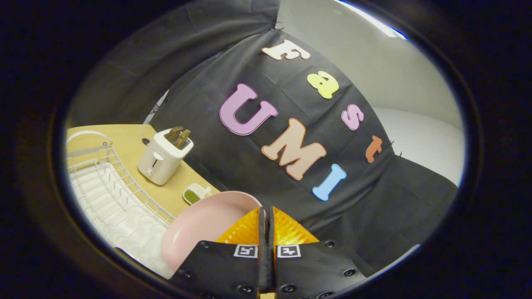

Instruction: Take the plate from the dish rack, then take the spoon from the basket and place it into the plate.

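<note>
**Plate lifted, spoon still to fetch**

Black cloth walls the booth behind a pale wooden table (129,143), which runs off toward ten o'clock from the gripper. On it, at nine o'clock, sits the white wire dish rack (112,187), its slots bare where they show. Beyond the rack stands a white toaster (163,158), and nearer, a small white dish (194,194) of something green. The pink plate (199,232) hangs tilted just left of the fingers, over the rack's near end, its rim pinched by the gripper (266,220), whose fingers are closed on it. So the first step looks done; setting the plate down and fetching the spoon remain. Open tabletop lies between rack and toaster, though the table's edge is close.
</note>
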Tool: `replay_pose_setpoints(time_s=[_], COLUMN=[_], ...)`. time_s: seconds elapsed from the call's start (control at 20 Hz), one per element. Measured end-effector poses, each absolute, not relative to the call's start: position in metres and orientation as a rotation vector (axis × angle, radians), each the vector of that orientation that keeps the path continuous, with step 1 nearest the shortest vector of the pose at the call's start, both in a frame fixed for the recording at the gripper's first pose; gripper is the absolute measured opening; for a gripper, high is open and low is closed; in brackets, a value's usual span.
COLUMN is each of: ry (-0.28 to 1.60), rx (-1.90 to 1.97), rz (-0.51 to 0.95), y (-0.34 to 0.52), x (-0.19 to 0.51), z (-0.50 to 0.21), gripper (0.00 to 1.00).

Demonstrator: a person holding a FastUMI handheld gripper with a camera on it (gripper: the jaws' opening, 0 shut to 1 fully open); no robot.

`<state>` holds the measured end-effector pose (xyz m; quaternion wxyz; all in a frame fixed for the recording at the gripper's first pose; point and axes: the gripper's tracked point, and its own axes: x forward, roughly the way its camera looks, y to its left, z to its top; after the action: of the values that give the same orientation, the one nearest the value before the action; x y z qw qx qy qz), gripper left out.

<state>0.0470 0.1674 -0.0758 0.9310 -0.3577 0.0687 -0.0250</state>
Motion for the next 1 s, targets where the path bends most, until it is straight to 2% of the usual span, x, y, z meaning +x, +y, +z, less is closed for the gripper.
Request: replay_pose_setpoints(time_s=[0.55, 1.0], ry=[0.173, 0.193], rx=[-0.594, -0.466], rz=[-0.119, -0.070], y=[0.054, -0.019], x=[0.004, -0.026], z=[-0.050, -0.065], gripper=[0.03, 0.03])
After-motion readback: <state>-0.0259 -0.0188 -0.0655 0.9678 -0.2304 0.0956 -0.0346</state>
